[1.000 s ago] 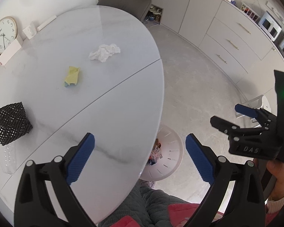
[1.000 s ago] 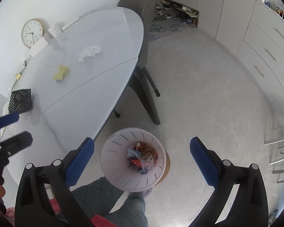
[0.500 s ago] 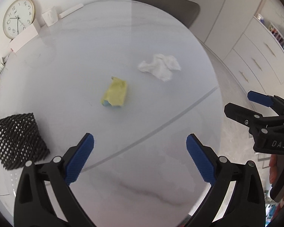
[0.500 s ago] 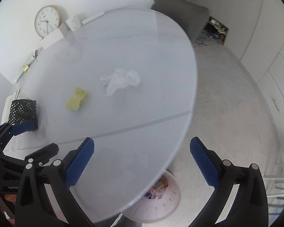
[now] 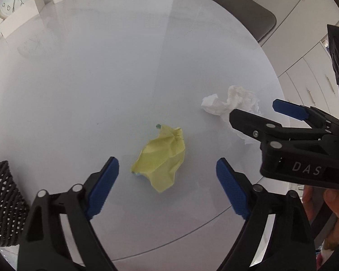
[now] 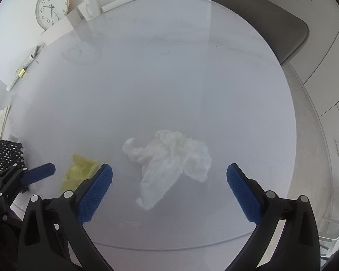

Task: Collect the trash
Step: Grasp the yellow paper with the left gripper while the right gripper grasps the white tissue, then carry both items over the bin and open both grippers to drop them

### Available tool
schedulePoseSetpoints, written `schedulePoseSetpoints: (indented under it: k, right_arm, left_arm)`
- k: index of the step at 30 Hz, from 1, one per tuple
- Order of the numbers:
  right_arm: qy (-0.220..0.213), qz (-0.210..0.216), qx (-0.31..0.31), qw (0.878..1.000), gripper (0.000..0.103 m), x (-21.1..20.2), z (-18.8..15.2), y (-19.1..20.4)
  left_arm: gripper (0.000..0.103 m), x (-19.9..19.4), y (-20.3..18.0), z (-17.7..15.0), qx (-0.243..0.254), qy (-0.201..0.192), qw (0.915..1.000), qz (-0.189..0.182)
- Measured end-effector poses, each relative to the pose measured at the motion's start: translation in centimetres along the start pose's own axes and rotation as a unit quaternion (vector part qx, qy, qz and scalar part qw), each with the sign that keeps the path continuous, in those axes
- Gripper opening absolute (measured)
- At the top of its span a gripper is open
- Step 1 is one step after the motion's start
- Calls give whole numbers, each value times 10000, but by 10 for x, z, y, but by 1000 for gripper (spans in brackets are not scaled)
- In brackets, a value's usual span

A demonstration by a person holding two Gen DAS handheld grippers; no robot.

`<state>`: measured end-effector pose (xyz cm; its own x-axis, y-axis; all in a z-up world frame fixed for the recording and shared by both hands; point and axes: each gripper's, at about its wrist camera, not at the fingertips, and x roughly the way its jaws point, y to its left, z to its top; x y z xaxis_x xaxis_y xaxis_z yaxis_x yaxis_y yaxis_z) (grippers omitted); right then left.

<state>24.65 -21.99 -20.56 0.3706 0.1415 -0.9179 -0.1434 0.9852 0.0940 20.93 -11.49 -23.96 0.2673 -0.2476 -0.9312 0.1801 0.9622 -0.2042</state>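
A crumpled yellow paper (image 5: pixel 162 158) lies on the white round table (image 5: pixel 101 79). My left gripper (image 5: pixel 167 187) is open, its blue pads either side of the paper's near end, just above it. A crumpled white tissue (image 6: pixel 169 158) lies to the right of the paper; it also shows in the left wrist view (image 5: pixel 232 103). My right gripper (image 6: pixel 169 192) is open around the tissue's near part. The right gripper (image 5: pixel 269 117) shows in the left wrist view, and the yellow paper (image 6: pixel 79 171) in the right wrist view.
A black mesh holder (image 5: pixel 2 203) stands at the table's left. A wall clock (image 6: pixel 52 5), a white mug (image 6: pixel 88 9) and white boxes sit at the far edge. A grey chair (image 6: pixel 271 20) stands behind the table. Cabinets line the right.
Both grippers have moved forward and down over the table, from above the bin on the floor to the yellow paper and the tissue. Both stay open.
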Motion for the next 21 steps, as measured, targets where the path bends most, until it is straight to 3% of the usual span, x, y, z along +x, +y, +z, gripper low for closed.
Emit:
schedulePoseSetpoints:
  k: [3, 6, 8, 10, 13, 21]
  right_arm:
    - [67, -61, -132, 9999, 99, 8, 1, 4]
    - [146, -73, -236, 9996, 85, 15, 2, 9]
    - [211, -59, -227, 9995, 67, 18, 1, 8]
    - [261, -25, -177, 9995, 54, 19, 0, 5]
    - [263, 19, -188, 9995, 24, 15, -2, 2]
    - [106, 188, 43, 9998, 18, -2, -6, -12]
  left_arm:
    - [71, 11, 2, 2, -72, 85, 9999, 83]
    - [58, 15, 2, 5, -50, 43, 9999, 158]
    - [43, 16, 2, 7, -84, 25, 9998, 177]
    - [42, 16, 3, 8, -139, 11, 9999, 99]
    - [41, 13, 7, 6, -302, -65, 9995, -31]
    - [40, -4, 4, 8, -214, -233, 9995, -25]
